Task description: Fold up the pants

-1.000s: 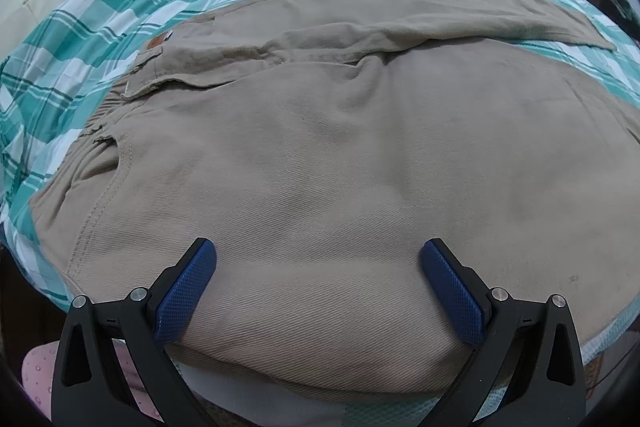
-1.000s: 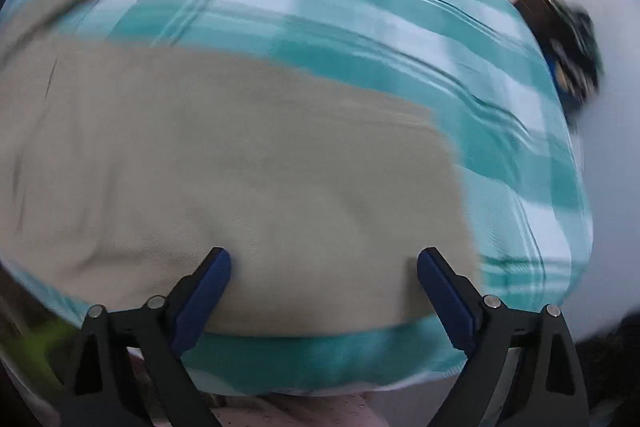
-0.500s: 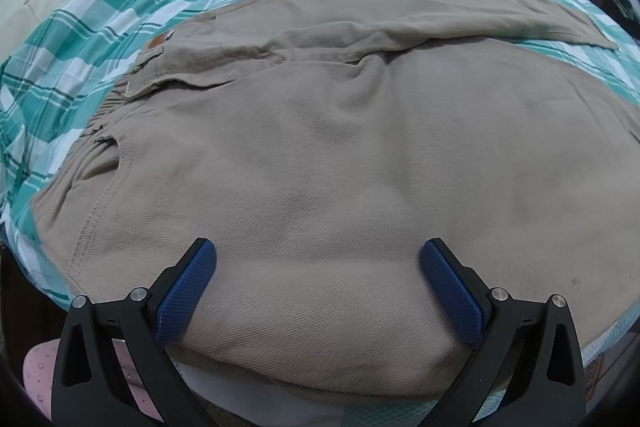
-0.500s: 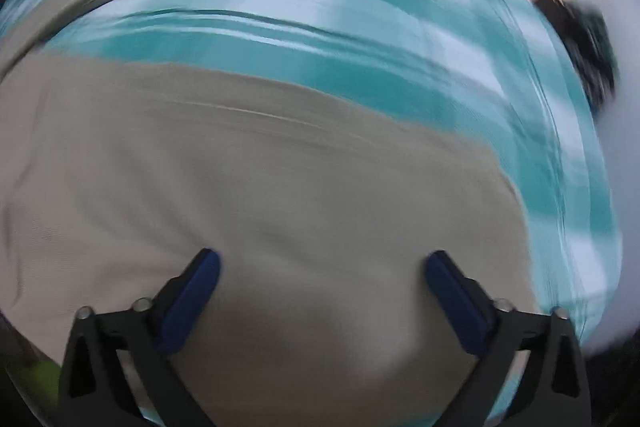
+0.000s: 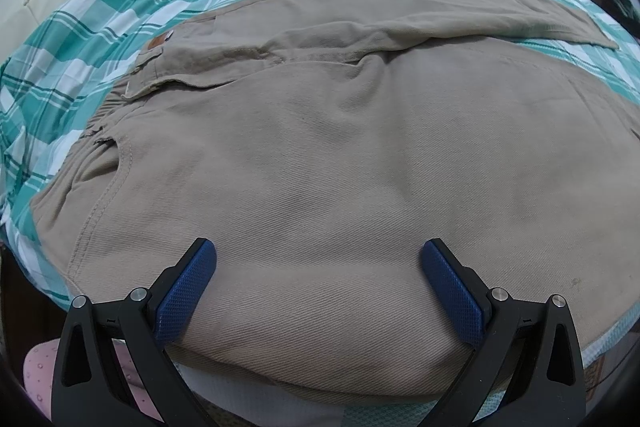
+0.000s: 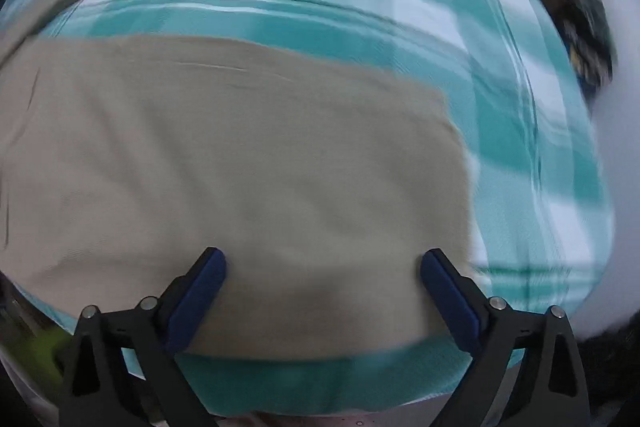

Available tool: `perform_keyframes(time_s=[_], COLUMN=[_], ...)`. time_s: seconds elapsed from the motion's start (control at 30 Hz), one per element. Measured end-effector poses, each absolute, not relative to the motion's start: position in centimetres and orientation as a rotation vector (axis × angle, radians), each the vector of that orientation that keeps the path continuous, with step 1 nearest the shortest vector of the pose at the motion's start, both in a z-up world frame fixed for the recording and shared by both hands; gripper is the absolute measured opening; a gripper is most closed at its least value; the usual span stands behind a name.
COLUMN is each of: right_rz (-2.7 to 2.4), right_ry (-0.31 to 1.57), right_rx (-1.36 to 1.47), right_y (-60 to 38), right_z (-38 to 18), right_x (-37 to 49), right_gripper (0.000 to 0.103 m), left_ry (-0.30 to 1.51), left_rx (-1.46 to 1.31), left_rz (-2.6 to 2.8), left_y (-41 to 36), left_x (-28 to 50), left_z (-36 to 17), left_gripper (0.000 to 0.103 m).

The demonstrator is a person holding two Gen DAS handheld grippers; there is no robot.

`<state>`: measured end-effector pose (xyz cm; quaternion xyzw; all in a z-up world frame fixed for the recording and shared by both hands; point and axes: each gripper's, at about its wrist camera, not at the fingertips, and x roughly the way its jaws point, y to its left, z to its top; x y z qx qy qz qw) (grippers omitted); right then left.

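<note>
Khaki pants spread flat across a teal-and-white checked bedsheet, waistband toward nine o'clock, far leg running toward two o'clock. Left gripper hovering over the seat area at six o'clock, blue pads spread wide, nothing clamped between. Right gripper angled steeply down over the near leg's hem end, jaws likewise wide after a slight narrowing just now, only flat cloth below the gap, no grip taken. Right view heavily motion-blurred.
</note>
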<state>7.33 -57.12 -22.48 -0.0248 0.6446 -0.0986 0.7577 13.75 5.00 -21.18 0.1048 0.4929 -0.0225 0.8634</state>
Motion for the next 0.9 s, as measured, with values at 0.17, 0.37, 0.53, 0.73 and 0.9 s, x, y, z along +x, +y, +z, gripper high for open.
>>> perform_keyframes(time_s=[0.17,0.37,0.53,0.73,0.9], right_rz=[-0.420,-0.321,-0.146,0.021,0.000], right_ry=[1.345,1.152,1.037,1.046,1.186], right_rx=[-0.054,0.080,0.156,0.162,0.130], right_y=[-60.3,-56.0,-48.1,-39.5,-38.1], right_z=[-20.0,-15.1,-13.4,-17.1,-24.1], right_x=[5.8,5.6,8.6,11.3,11.8], right_gripper=[0.099,0.099,0.099,0.099,0.101], left_ry=[1.029,1.026,1.023,1.016,1.016], left_rx=[0.216,0.214,0.213,0.213,0.212], left_rz=[-0.045,-0.041,-0.042,-0.043,-0.044], left_y=[5.0,5.0,5.0,5.0,5.0], left_x=[13.7,13.7,13.7,13.6,13.6], left_z=[-21.1,-21.1,-21.0,-21.0,-21.0], left_gripper=[0.102,0.102,0.102,0.102,0.102])
